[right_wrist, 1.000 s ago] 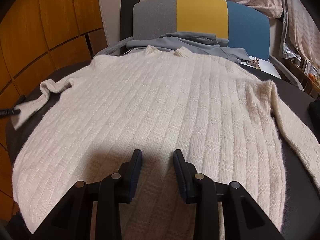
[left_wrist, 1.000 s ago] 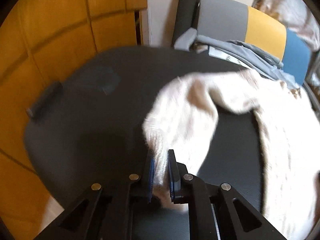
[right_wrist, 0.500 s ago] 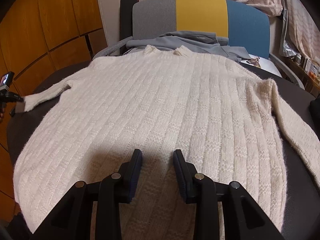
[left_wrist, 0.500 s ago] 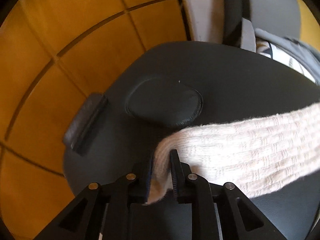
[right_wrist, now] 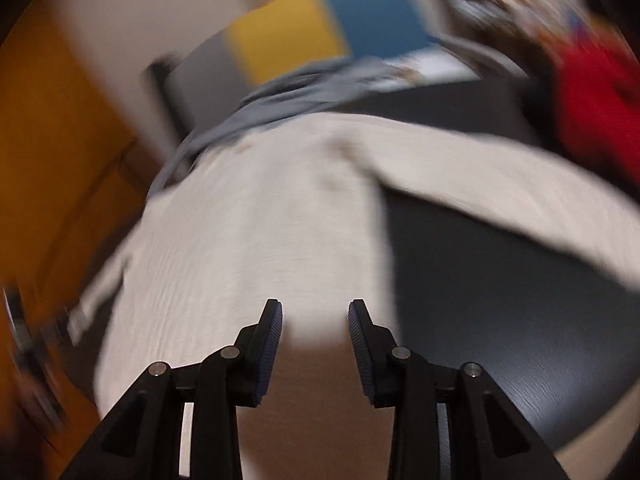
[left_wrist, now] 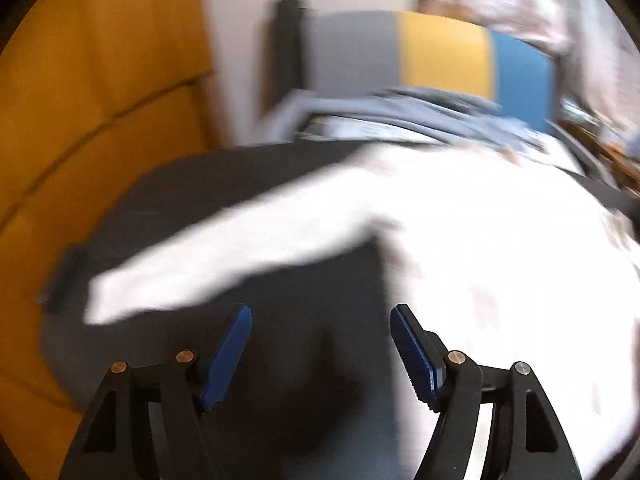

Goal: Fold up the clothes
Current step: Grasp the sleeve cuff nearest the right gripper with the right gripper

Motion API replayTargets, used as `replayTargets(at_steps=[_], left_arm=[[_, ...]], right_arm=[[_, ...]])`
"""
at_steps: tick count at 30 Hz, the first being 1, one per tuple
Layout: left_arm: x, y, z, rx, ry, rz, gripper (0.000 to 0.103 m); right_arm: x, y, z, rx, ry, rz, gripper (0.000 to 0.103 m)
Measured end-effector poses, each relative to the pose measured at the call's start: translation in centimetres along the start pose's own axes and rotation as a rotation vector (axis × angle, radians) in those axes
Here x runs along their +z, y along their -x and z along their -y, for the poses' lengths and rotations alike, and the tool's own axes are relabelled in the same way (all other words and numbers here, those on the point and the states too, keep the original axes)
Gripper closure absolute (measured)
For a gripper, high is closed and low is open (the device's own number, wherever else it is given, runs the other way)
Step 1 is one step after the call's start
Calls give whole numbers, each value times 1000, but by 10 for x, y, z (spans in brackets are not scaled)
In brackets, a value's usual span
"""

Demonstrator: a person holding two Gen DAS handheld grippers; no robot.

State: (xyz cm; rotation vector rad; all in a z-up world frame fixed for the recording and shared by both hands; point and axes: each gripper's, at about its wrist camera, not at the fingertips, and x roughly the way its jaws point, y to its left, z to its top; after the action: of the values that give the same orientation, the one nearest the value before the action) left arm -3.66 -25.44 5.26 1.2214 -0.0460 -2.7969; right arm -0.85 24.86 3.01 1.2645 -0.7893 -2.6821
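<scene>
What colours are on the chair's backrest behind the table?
Grey, yellow and blue panels on the backrest, clearest in the left wrist view.

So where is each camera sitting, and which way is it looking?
Left wrist view: it sits on the left claw, looking down along its opening, empty fingers at the sweater sleeve stretched over the black table.
Right wrist view: it sits on the right claw, looking down over the sweater's body; its fingers are opening with nothing between them.
Both views share the sweater, the table, the grey-yellow-blue chair and the grey garment. No hand shows.
</scene>
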Motion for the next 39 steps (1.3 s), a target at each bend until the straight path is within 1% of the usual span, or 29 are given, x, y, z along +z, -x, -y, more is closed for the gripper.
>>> replayTargets(at_steps=[2, 4, 7, 8, 9, 10, 11, 14, 16, 19, 20, 21, 22, 23, 24, 26, 29, 31, 32, 34, 35, 37, 38, 39], left_arm=[[-12, -10, 44, -53, -48, -31, 30], [-22, -21, 77, -83, -96, -56, 30], [-33, -26, 108, -71, -155, -48, 29], [-35, -25, 113, -52, -155, -28, 27], [-37, -24, 118, -33, -155, -7, 22], [-40, -24, 120, -28, -143, 7, 22], [-42, -25, 115, -47, -113, 9, 21], [-45, -27, 98, -103, -27, -11, 17], [-45, -26, 98, -99, -50, -11, 15], [-49, -25, 100, -86, -82, 1, 15], [-49, -27, 99, -90, -75, 0, 15], [-50, -28, 98, -95, -68, -2, 14], [-49, -29, 97, -99, -60, -3, 14], [-48, -30, 95, -103, -57, -3, 14], [-47, -31, 92, -103, -59, -2, 14], [-49, -30, 92, -100, -63, 0, 14], [-52, -26, 90, -103, -64, -1, 14], [-54, -23, 89, -109, -59, -3, 14], [-55, -21, 88, -112, -56, -6, 14], [-51, -18, 86, -124, -49, -30, 14], [-47, -18, 85, -135, -48, -44, 15], [-36, -17, 85, -161, -48, -56, 16], [-30, -15, 86, -171, -50, -45, 16], [-24, -14, 88, -178, -53, -28, 16]], right_arm=[[4, 18, 45, -27, -173, 46, 66], [6, 38, 90, -58, -349, 102, 66], [5, 61, 142, -70, -567, 159, 60], [3, 63, 156, -52, -634, 170, 60], [1, 65, 169, -30, -702, 179, 59], [0, 64, 179, -16, -750, 187, 59], [0, 63, 187, -6, -788, 196, 59], [2, 57, 204, 46, -897, 272, 59], [6, 53, 210, 57, -945, 311, 59], [13, 48, 216, 49, -1004, 370, 60], [15, 46, 217, 39, -1013, 382, 64], [17, 45, 219, 24, -1016, 386, 74], [19, 43, 223, 8, -1017, 387, 80], [20, 40, 225, 6, -1021, 392, 93], [20, 37, 228, 11, -1026, 400, 96], [18, 37, 227, 23, -1030, 418, 96], [20, 56, 212, -22, -956, 450, 96], [24, 74, 202, -41, -909, 498, 97], [26, 84, 196, -50, -886, 525, 102], [39, 103, 187, -63, -833, 580, 102], [47, 108, 183, -62, -803, 591, 102], [69, 112, 172, -63, -724, 586, 102], [83, 110, 166, -60, -682, 571, 102], [90, 108, 163, -20, -639, 533, 99]])
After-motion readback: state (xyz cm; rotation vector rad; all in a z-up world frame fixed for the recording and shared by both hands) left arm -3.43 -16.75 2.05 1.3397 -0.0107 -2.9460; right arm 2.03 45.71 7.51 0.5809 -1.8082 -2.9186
